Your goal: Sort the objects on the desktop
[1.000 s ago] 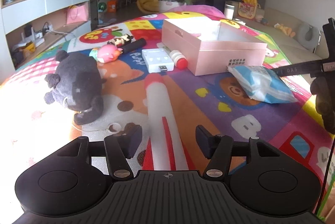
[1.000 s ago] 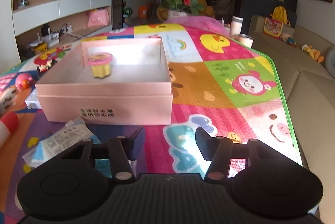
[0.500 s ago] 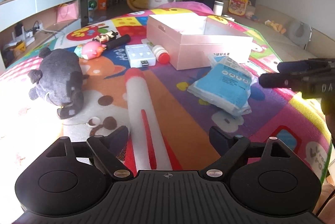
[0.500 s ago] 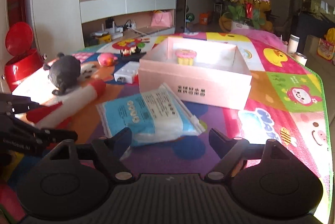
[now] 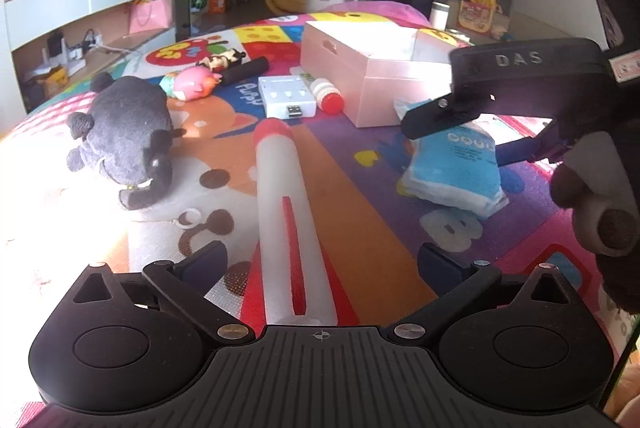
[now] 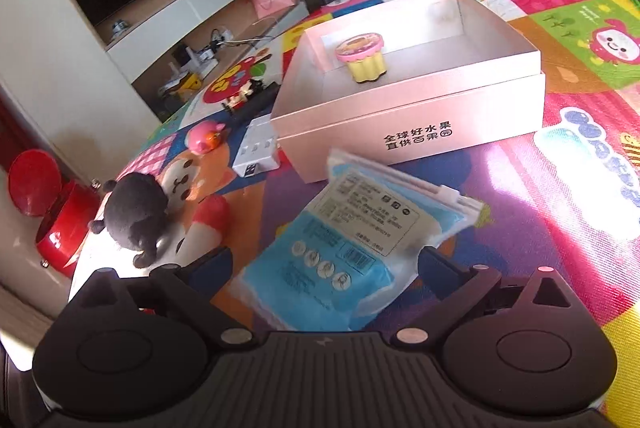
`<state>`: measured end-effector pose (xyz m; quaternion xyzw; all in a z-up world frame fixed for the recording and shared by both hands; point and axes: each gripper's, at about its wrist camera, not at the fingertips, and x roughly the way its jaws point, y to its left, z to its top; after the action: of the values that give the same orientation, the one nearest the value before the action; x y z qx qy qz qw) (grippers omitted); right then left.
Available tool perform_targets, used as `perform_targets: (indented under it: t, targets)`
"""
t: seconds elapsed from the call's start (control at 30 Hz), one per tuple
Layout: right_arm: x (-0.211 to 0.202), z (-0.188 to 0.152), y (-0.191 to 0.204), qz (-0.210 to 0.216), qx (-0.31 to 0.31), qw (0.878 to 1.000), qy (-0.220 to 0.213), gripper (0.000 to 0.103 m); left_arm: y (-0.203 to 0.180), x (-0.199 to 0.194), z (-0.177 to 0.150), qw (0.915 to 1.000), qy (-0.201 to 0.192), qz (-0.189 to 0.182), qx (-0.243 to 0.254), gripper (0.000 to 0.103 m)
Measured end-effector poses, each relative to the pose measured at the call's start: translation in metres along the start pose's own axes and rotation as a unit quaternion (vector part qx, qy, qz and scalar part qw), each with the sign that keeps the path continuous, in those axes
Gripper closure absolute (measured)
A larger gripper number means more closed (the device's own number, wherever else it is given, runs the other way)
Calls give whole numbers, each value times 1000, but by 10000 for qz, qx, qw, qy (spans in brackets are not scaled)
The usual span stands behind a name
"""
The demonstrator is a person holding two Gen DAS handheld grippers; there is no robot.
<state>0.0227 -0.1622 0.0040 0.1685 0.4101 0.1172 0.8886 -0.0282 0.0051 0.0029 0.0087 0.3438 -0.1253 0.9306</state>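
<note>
While my left gripper [image 5: 320, 260] sits low over the colourful cartoon play mat [image 5: 360, 188], its fingers are released, having just spread wide; the long white foam tube with a red tip [image 5: 284, 204] lies between them, untouched by either pad. My right gripper [image 6: 324, 264] is also released, its fingers just opened too, straddling the near end of the blue and white plastic pouch [image 6: 344, 240]; pads look clear of it. Pouch lies flat on the mat, just in front of the open pink cardboard box [image 6: 408, 124]. Inside the box: small yellow pudding-shaped toy with a pink lid [image 6: 362, 58], upright, near the back left. Left of the box: white USB hub [image 5: 286, 98], white bottle with a red cap [image 5: 326, 96], pink round toy [image 5: 192, 86], black cylinder [image 5: 246, 68]. Black plush toy [image 5: 124, 136] lies left of the tube, apart from it. Right gripper also shows at the right of the left view, over the pouch.
</note>
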Motion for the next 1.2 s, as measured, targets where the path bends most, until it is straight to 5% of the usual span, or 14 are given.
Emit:
perform_targets:
  t: [0.07, 0.13, 0.23, 0.47, 0.8, 0.83, 0.9, 1.13, 1.2]
  targets:
    - [12, 5, 4, -152, 44, 9999, 44, 6, -2, 1, 0, 10000, 29, 60, 56, 0]
    - [20, 5, 11, -362, -229, 9991, 31, 33, -2, 1, -1, 9999, 44, 72, 99, 0]
    - [20, -1, 17, -471, -611, 9970, 18, 41, -1, 1, -2, 9999, 45, 58, 76, 0]
    - [-11, -22, -6, -897, -1133, 9890, -298, 41, -10, 4, 0, 9990, 209, 240, 329, 0]
    - [-25, -40, -36, -1348, -1133, 9808, -834, 33, -1, -3, 3, 9998, 80, 169, -90, 1]
    - [-25, -40, -35, -1337, -1154, 9807, -833, 31, -1, -3, 5, 9996, 30, 235, -127, 4]
    - [-25, -40, -37, -1283, -1111, 9821, -822, 30, -2, 0, 9, 9994, 56, 337, -107, 32]
    - [-26, -42, -39, -1236, -1070, 9828, -854, 22, -3, 15, 23, 9990, 23, 430, 74, 36]
    - [-25, -41, -38, -1234, -1078, 9829, -837, 21, -3, 22, 27, 9990, 34, 421, 141, 44]
